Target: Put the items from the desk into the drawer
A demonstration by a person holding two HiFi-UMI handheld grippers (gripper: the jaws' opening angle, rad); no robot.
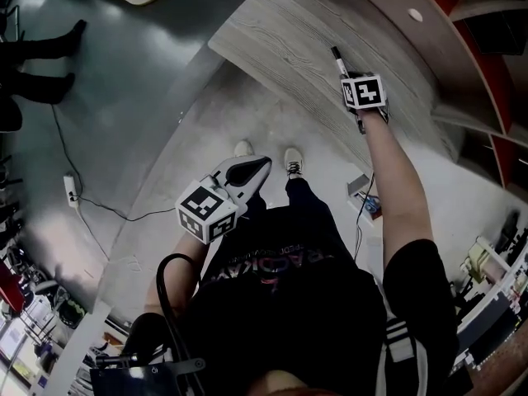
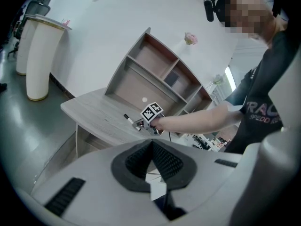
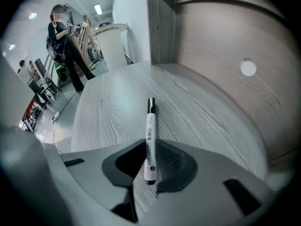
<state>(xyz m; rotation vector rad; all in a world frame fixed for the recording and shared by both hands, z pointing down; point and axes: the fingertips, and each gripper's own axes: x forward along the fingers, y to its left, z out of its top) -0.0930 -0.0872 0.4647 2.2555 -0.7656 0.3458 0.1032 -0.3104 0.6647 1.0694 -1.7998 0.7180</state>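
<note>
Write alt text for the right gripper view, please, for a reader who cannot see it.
A marker lies on a grey wood-grain desk, its near end between the open jaws of the right gripper. A shelf unit rises behind the desk at right, and people stand far off at left.

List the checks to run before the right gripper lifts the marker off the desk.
1. The marker sits between the jaws of the right gripper: ok, its near end lies in the gap.
2. Pads pressing on the marker: not ok, the jaws stand apart and a strip of desk shows beside it.
3. The marker lies flat on the desk: ok.
4. The left gripper is out of the way: ok, it is shut, empty and held off the desk.
5. Drawer open and ready: cannot tell, no view shows it.
</note>
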